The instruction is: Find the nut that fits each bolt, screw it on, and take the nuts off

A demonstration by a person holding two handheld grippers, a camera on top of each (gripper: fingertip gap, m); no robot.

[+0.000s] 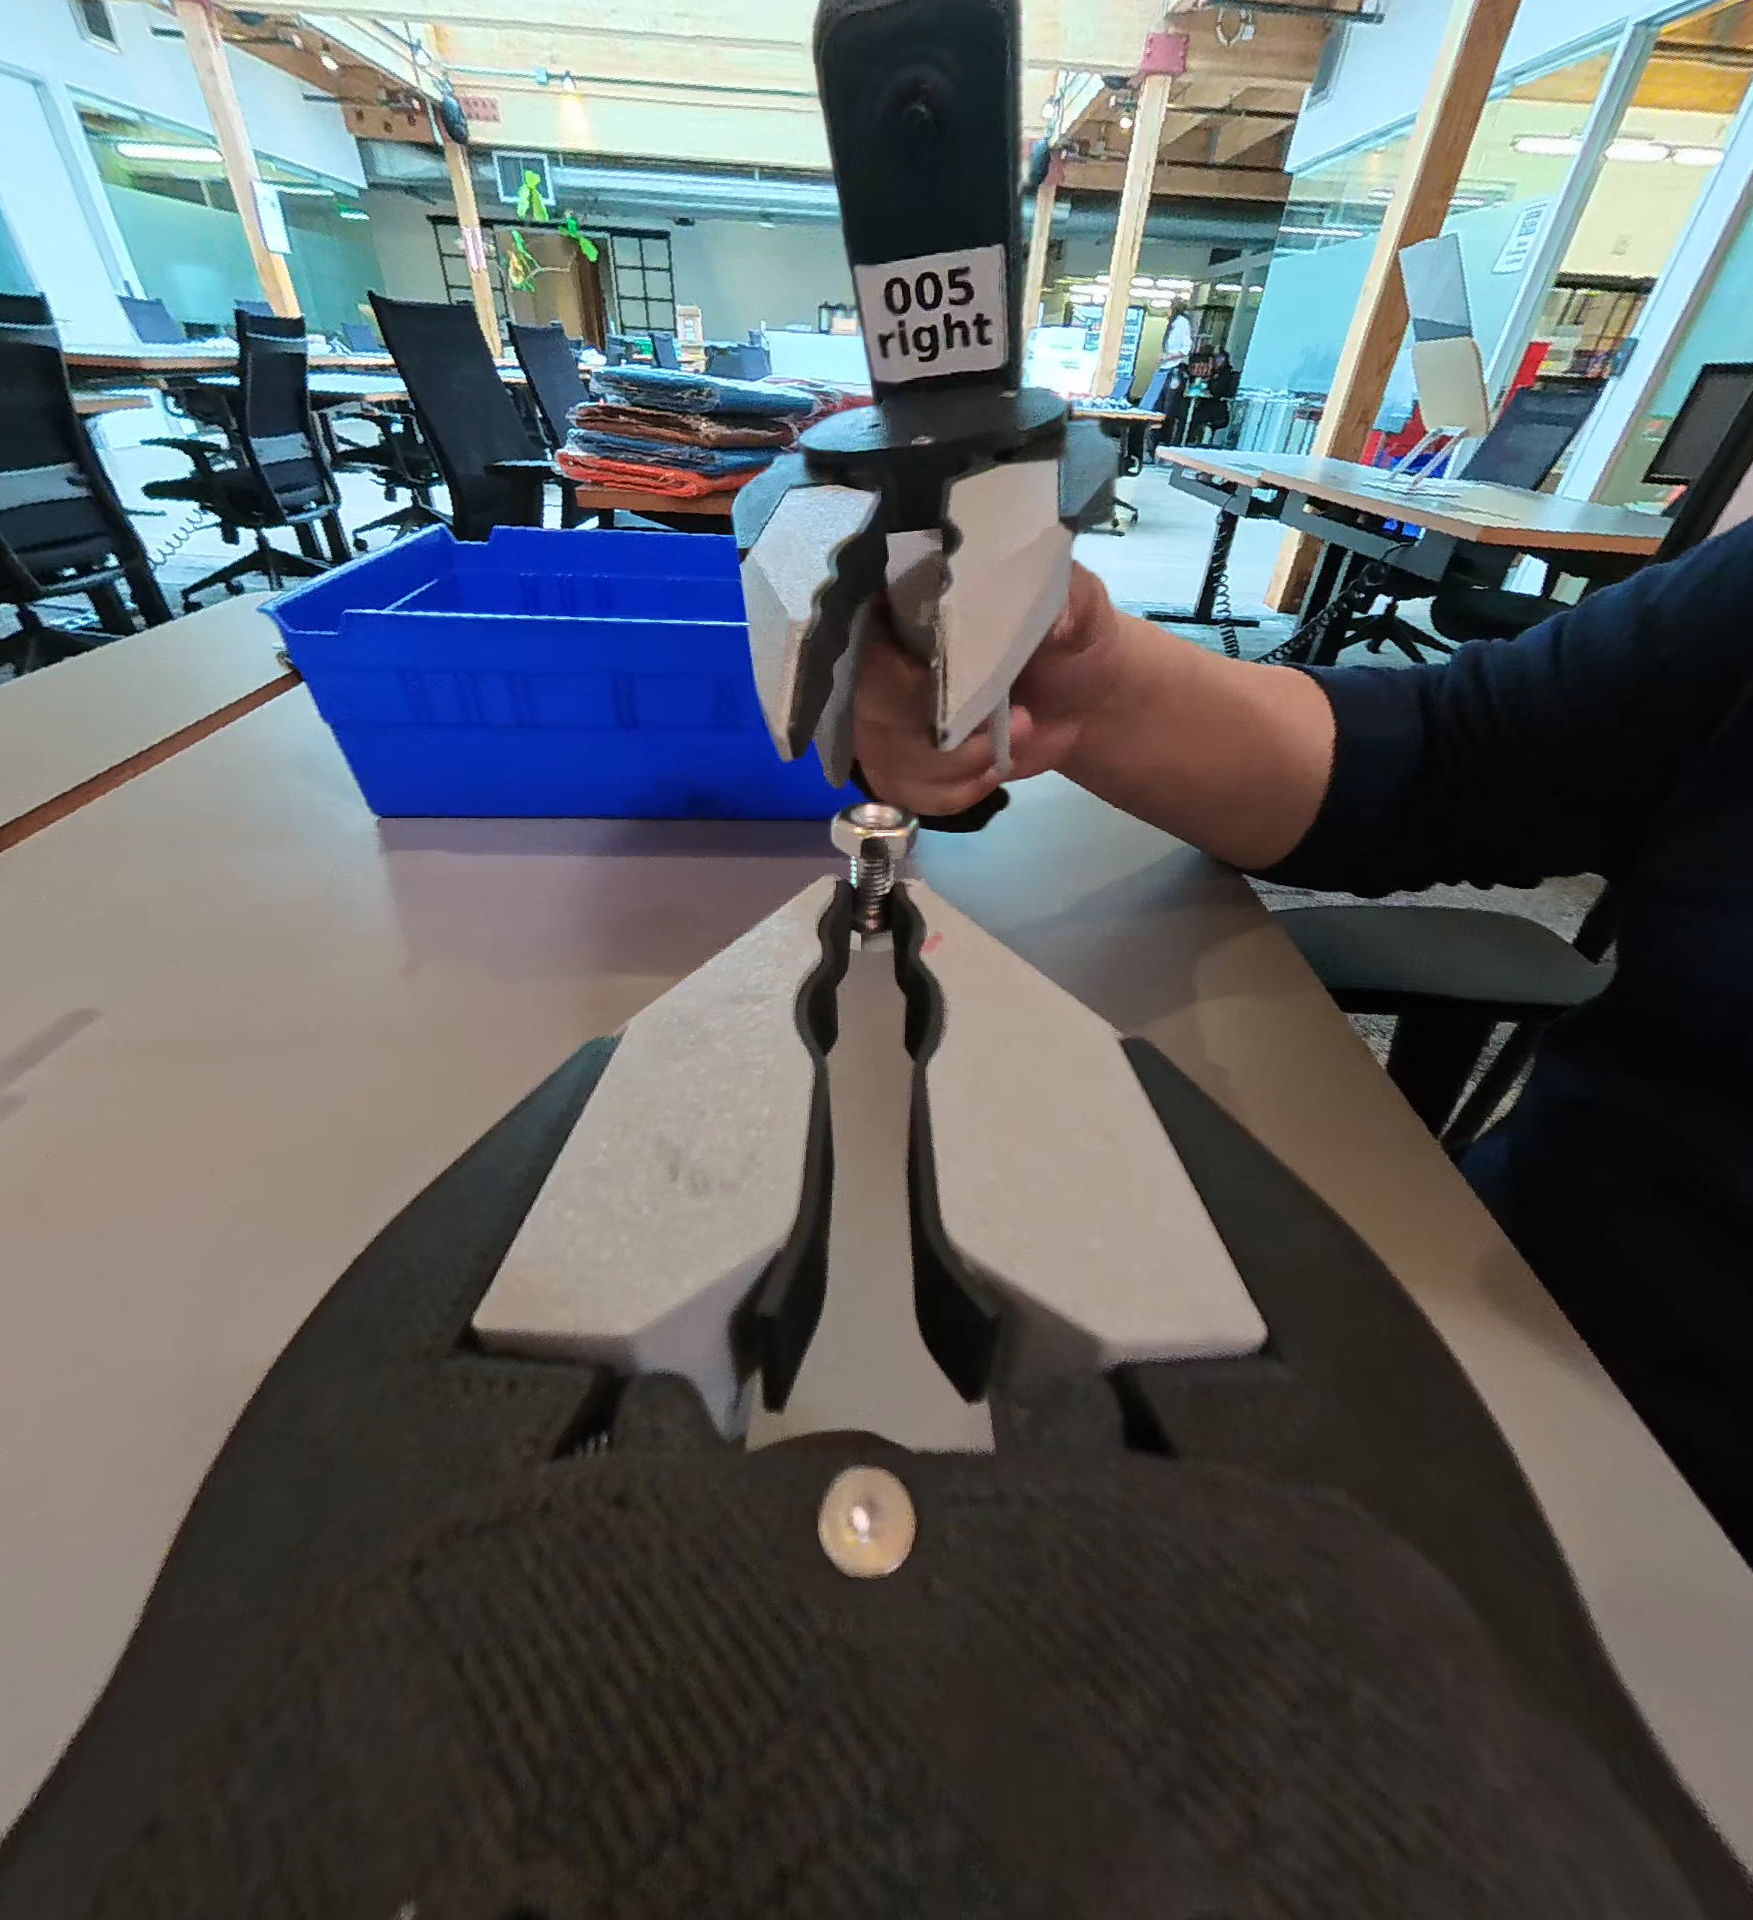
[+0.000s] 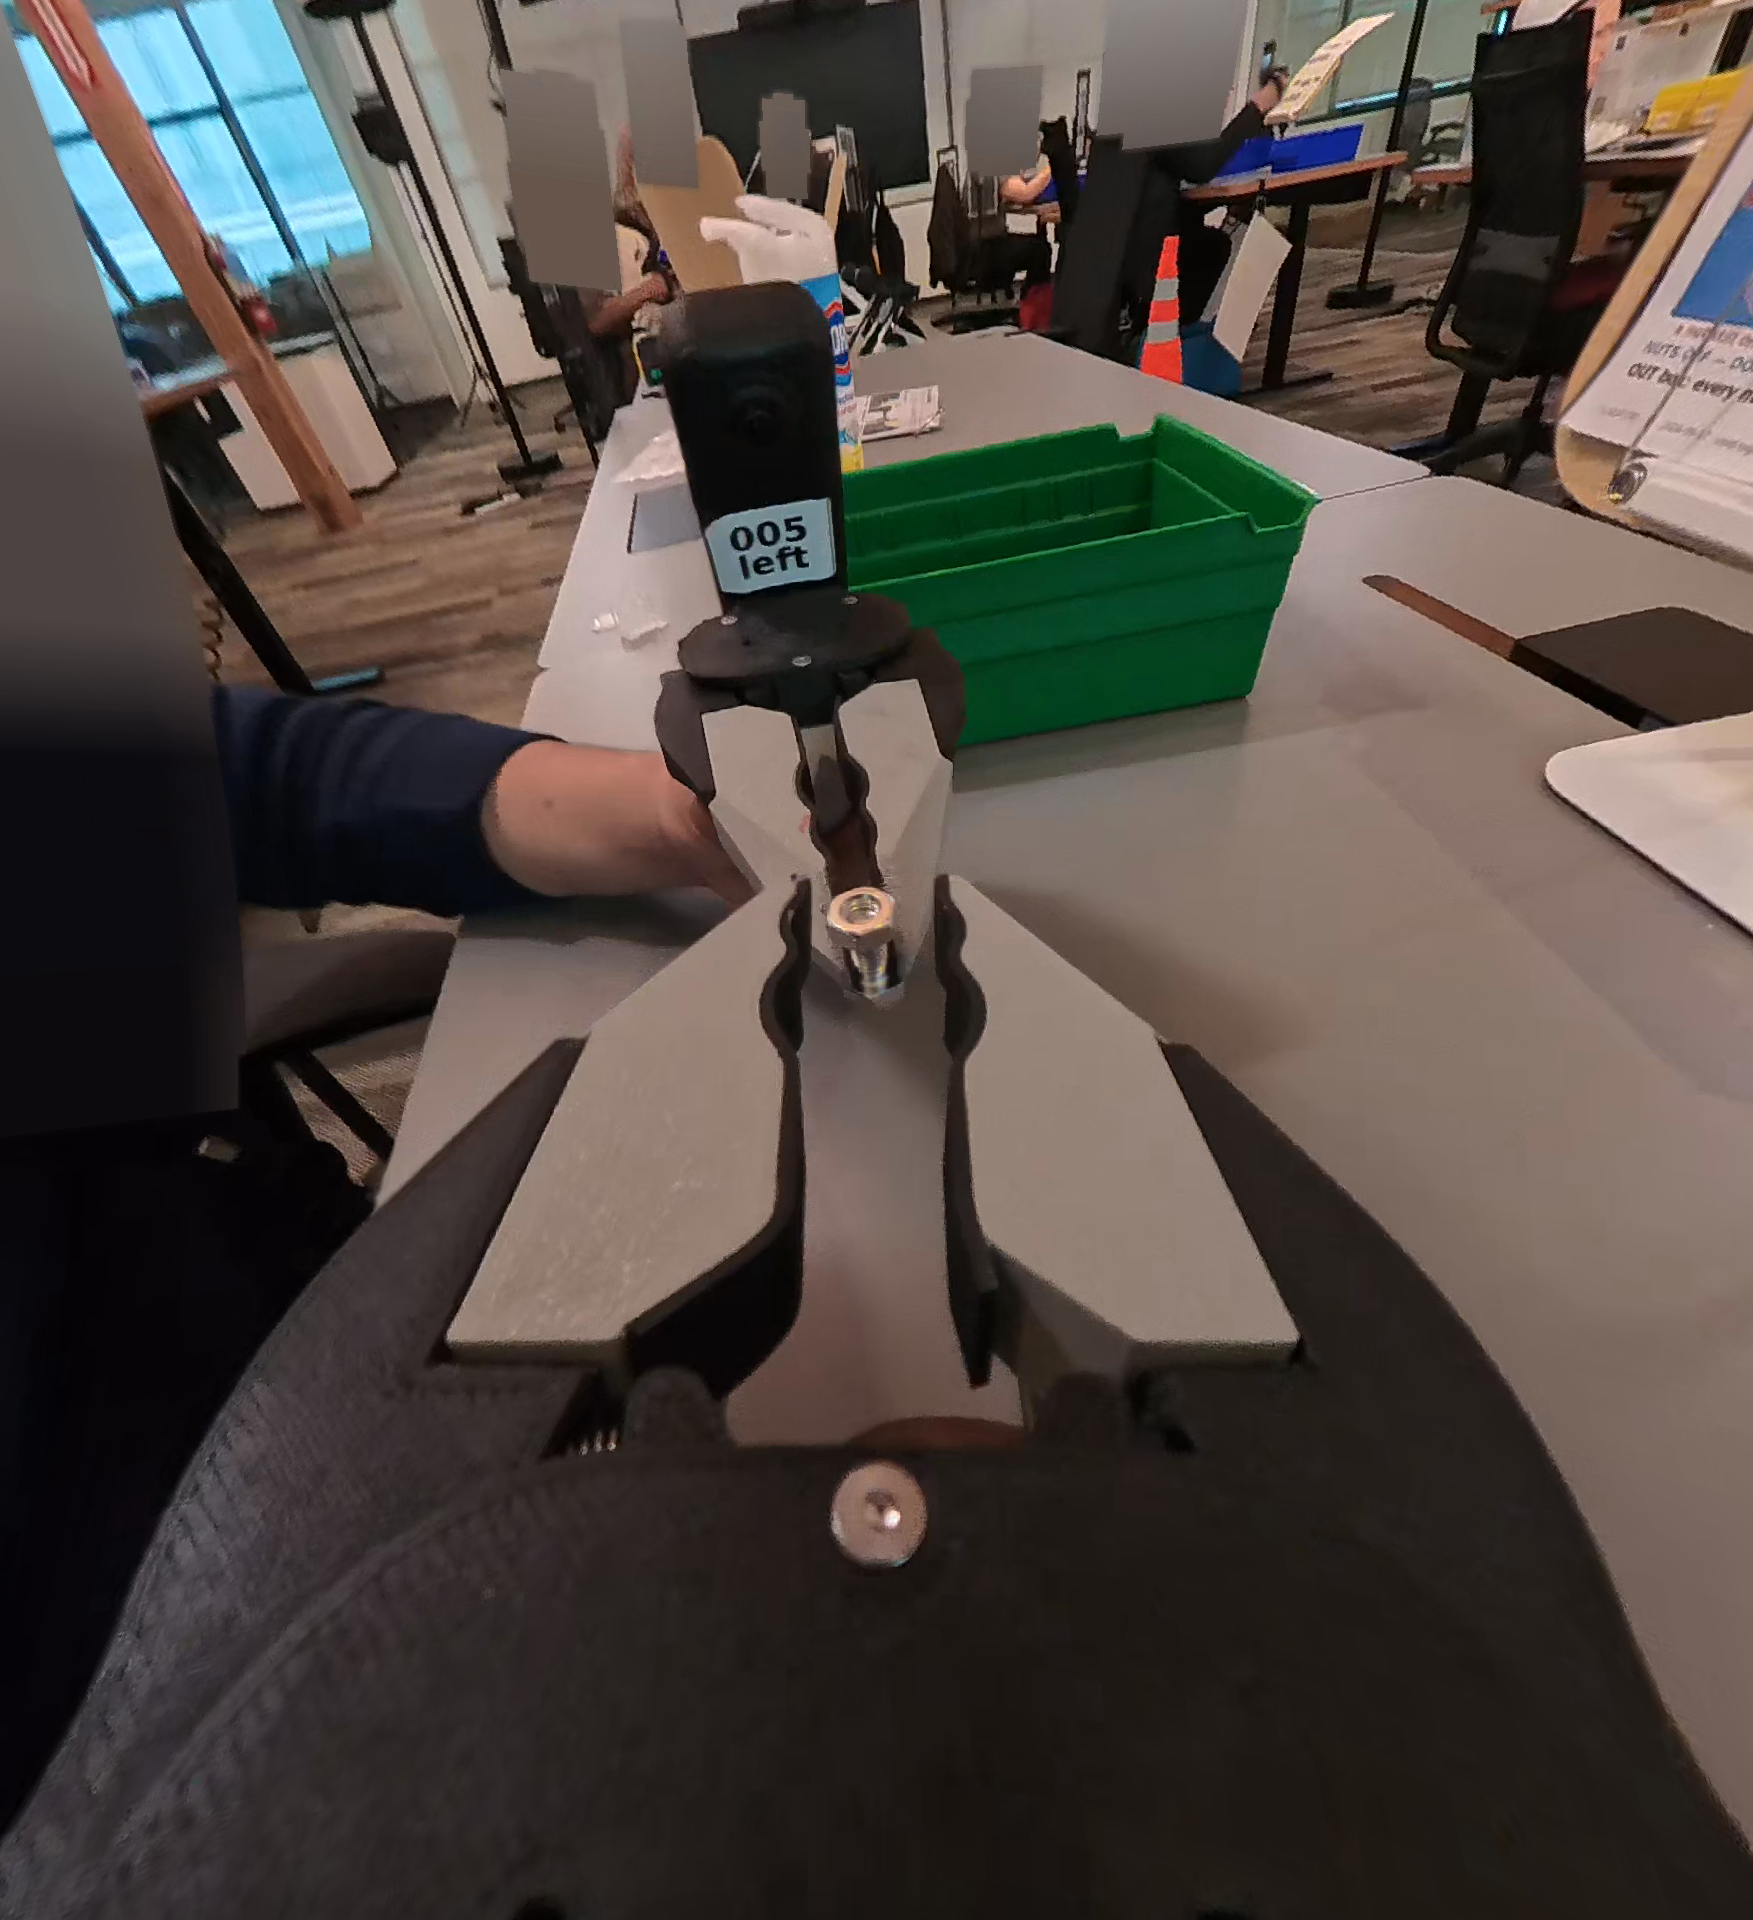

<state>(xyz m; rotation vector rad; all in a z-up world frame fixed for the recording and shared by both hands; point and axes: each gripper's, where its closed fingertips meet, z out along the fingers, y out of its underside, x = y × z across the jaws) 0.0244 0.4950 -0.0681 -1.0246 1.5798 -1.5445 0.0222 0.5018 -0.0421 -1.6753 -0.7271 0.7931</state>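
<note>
A silver bolt [image 1: 870,906] with a silver hex nut [image 1: 874,831] on its upper end stands upright in my left gripper [image 1: 870,914], which is shut on the bolt's shank just above the grey table [image 1: 228,987]. My right gripper [image 1: 898,758] hangs point-down right above the nut. In the right wrist view my right gripper [image 2: 870,904] is open, its fingertips either side of the nut [image 2: 859,916] with a gap on both sides. The left gripper [image 2: 877,982] shows there head-on, holding the bolt [image 2: 874,971].
A blue bin [image 1: 539,707] stands on the table behind the bolt. A green bin [image 2: 1090,603] stands behind the left gripper. A clipboard with a sheet [image 2: 1734,260], a white stand base [image 2: 1703,821] and a dark pad [image 2: 1661,665] lie at the right. The person's arm [image 1: 1474,727] reaches in. Only a small space, under 4 cm, lies between the two pairs of fingers.
</note>
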